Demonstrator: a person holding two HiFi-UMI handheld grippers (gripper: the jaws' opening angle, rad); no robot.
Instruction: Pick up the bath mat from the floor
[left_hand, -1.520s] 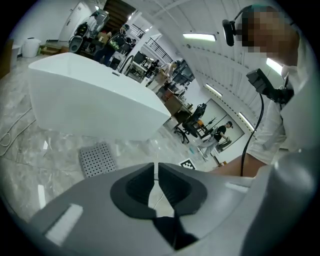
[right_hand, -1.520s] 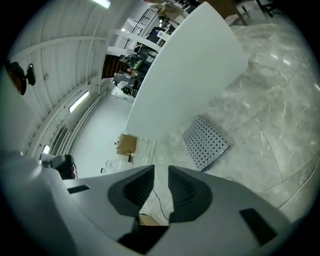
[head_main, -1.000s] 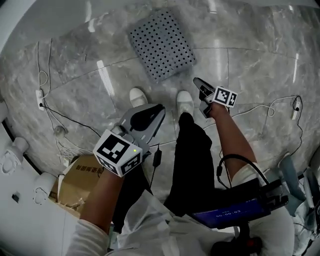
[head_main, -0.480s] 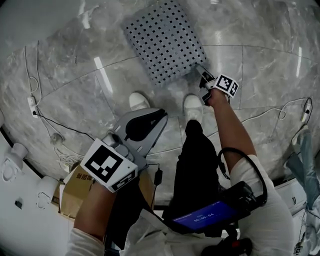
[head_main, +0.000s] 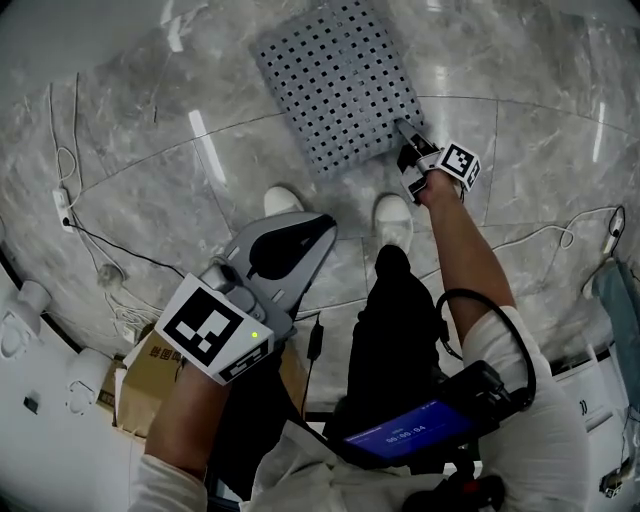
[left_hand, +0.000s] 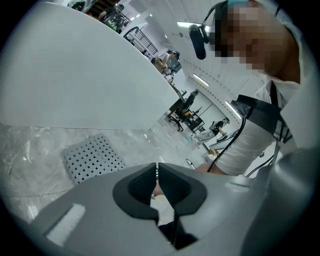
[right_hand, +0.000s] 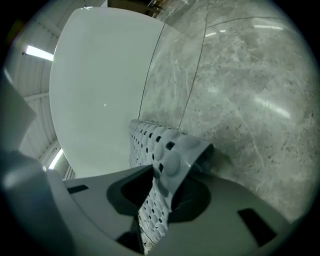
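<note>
The bath mat (head_main: 335, 85) lies flat on the marble floor (head_main: 150, 180), ahead of the person's white shoes (head_main: 393, 212), with only its near right corner lifted. That corner is clamped in the right gripper (head_main: 408, 140). Its jaws have just been closing, and in the right gripper view the perforated sheet is seen folded and pinched between them, curled over one pad.

The main risk is judged to lie in that shallow bite. Only a corner is taken, so the soft mat could be pulled out of the jaws once its full weight hangs from it. The same could happen if its underside is held to the smooth floor by suction; whether suction cups are fitted cannot be made out from these views. A slip would be made more likely by a quick upward pull, and the free far edge could be dragged against the white curved wall (right_hand: 100, 90) close beside it.

The right arm (head_main: 455, 250) is stretched forward and down, with the gripper angled downward at the mat's edge. The left gripper (head_main: 322, 224) is held nearer the body, well apart from the mat. Its jaws are brought together on nothing, and it is pointed down toward the floor near the shoes.
</note>
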